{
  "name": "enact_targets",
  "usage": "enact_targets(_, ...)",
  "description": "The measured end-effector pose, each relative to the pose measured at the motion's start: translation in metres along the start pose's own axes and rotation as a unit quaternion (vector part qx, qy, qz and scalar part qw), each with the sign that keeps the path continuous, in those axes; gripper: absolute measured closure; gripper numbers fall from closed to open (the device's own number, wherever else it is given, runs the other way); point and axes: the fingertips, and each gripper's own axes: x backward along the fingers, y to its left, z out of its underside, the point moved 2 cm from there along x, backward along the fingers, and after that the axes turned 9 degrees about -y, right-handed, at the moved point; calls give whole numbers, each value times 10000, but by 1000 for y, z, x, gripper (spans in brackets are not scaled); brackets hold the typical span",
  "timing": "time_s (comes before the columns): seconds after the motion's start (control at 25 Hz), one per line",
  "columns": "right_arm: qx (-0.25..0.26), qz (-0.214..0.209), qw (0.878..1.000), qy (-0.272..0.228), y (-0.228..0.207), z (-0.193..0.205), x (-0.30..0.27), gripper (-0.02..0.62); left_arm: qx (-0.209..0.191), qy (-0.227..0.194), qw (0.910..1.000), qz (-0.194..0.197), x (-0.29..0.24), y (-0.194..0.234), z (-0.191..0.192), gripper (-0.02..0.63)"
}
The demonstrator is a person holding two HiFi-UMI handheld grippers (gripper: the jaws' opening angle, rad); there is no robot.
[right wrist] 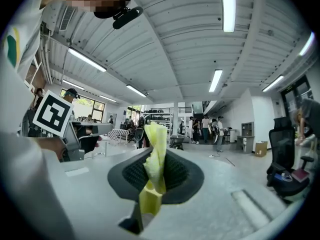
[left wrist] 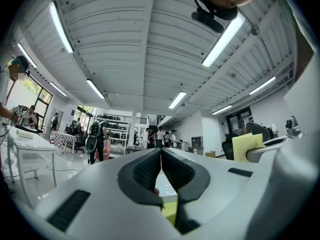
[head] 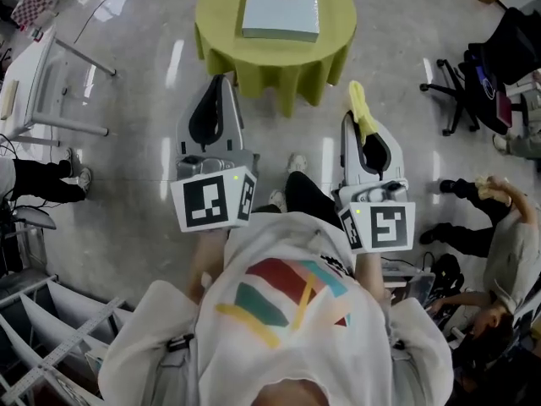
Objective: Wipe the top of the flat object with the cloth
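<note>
The flat object, a pale grey-blue box (head: pixel 281 7), lies on a round table with a yellow-green cloth cover (head: pixel 275 53) ahead of me. Both grippers are held level over the floor, short of that table. My left gripper (head: pixel 221 83) (left wrist: pixel 161 151) is shut with nothing between its jaws. My right gripper (head: pixel 355 115) (right wrist: pixel 157 156) is shut on a yellow wiping cloth (head: pixel 362 108) (right wrist: pixel 155 134), which sticks up out of the jaws in a twisted strip. The left gripper view also catches that cloth (left wrist: pixel 245 146) off to the right.
Black office chairs (head: pixel 461 83) stand at the right, with seated people (head: pixel 499 227) near them. A white table (head: pixel 42 83) stands at the left and white racks (head: pixel 51 328) at the lower left. Glossy grey floor (head: pixel 144 49) surrounds the round table.
</note>
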Motion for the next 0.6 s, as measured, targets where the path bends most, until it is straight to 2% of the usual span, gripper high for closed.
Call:
enact_targets(0.24, 4, 37, 9999, -109, -26, 6, -17, 566, 57, 6, 9999, 119, -28, -16, 12, 591)
enact_targets(0.4, -66, -47, 9995, -301, -41, 15, -50, 566, -105, -81, 9999, 78, -54, -12, 19, 591)
enact_targets(0.6, -77, 4, 9990, -440, -69, 17, -105, 566, -124, 2, 9996, -233, -94, 13, 33, 591)
